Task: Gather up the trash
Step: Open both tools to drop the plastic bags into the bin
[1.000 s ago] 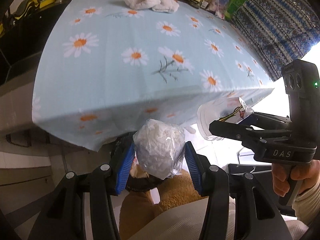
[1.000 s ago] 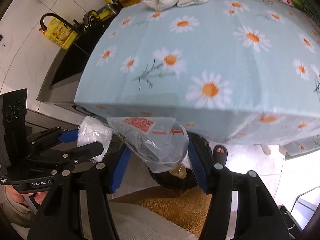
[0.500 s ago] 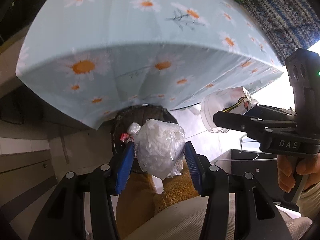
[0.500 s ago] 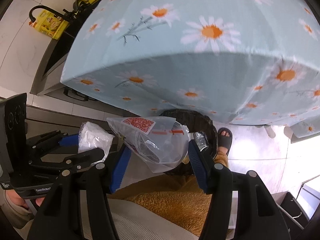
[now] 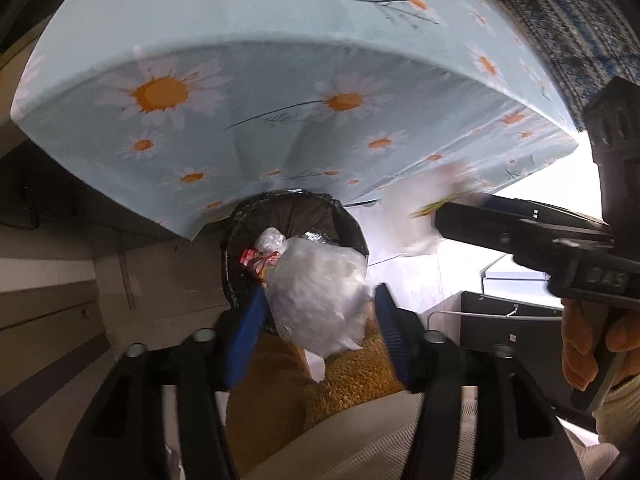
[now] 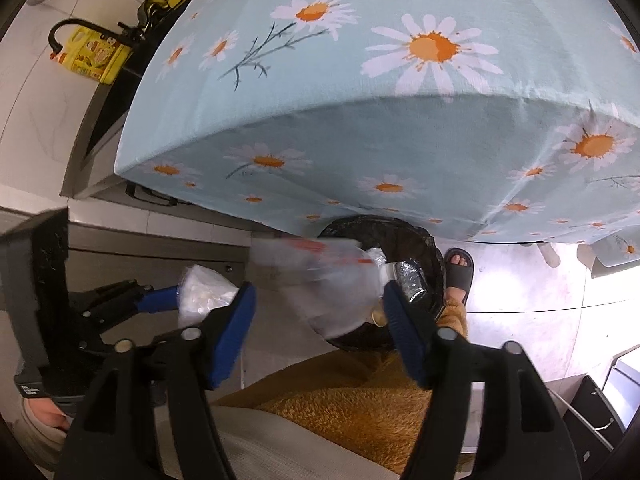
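Note:
My left gripper (image 5: 318, 306) is shut on a crumpled white plastic bag (image 5: 316, 296), held just above the near rim of a black-lined trash bin (image 5: 236, 240) under the table edge. The bin holds a red wrapper (image 5: 258, 259) and clear plastic. My right gripper (image 6: 318, 300) is shut on a clear plastic bag with red print (image 6: 332, 288), blurred, over the bin (image 6: 436, 272). The left gripper and its bag (image 6: 202, 292) show at the left in the right wrist view. The right gripper (image 5: 444, 220) shows at the right in the left wrist view.
A table with a light blue daisy tablecloth (image 5: 280, 80) overhangs the bin. A foot in a grey sandal (image 6: 458, 266) stands beside the bin. My lap in orange fleece (image 6: 360, 396) is below. A yellow oil bottle (image 6: 92, 56) sits on the dark counter at left.
Both grippers have tilted down and moved from the tabletop level to the bin under the table edge, still holding their bags. The bin has come fully into view.

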### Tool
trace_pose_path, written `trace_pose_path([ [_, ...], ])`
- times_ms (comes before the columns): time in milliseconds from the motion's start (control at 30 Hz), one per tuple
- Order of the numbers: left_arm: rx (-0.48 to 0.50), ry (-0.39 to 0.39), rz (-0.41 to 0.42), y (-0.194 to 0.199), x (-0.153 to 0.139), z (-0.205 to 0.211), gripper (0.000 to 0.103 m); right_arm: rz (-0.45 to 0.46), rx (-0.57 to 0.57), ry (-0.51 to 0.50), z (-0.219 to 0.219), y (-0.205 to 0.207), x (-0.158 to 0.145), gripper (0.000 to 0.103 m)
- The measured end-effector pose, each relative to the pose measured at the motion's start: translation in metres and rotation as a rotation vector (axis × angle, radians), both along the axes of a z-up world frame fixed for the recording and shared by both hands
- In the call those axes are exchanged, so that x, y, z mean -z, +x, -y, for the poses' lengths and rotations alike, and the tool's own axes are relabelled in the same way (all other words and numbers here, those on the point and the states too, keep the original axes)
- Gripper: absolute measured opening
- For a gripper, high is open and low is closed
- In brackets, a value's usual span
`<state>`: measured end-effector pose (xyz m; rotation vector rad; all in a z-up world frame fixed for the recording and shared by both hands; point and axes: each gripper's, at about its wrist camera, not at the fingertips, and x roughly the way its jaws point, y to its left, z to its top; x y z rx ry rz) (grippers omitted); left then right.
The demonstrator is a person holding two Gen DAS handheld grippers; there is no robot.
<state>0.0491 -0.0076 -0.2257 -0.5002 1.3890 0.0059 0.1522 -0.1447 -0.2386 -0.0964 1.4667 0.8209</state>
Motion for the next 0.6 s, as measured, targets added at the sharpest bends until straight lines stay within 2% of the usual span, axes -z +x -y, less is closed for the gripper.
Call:
trace_pose_path([
  [200,0.001,-0.004,-0.014,-0.0006,0.005,0.0003,0.059,-0.006,0.015,0.003,0.0014,0.0053,-0.0031,0.068],
  [600,-0.006,-0.001,0.002,-0.0001,-0.0028,-0.0027,0.059,0.0,0.028,0.01,0.0036,0.0052,-0.0076,0.068],
])
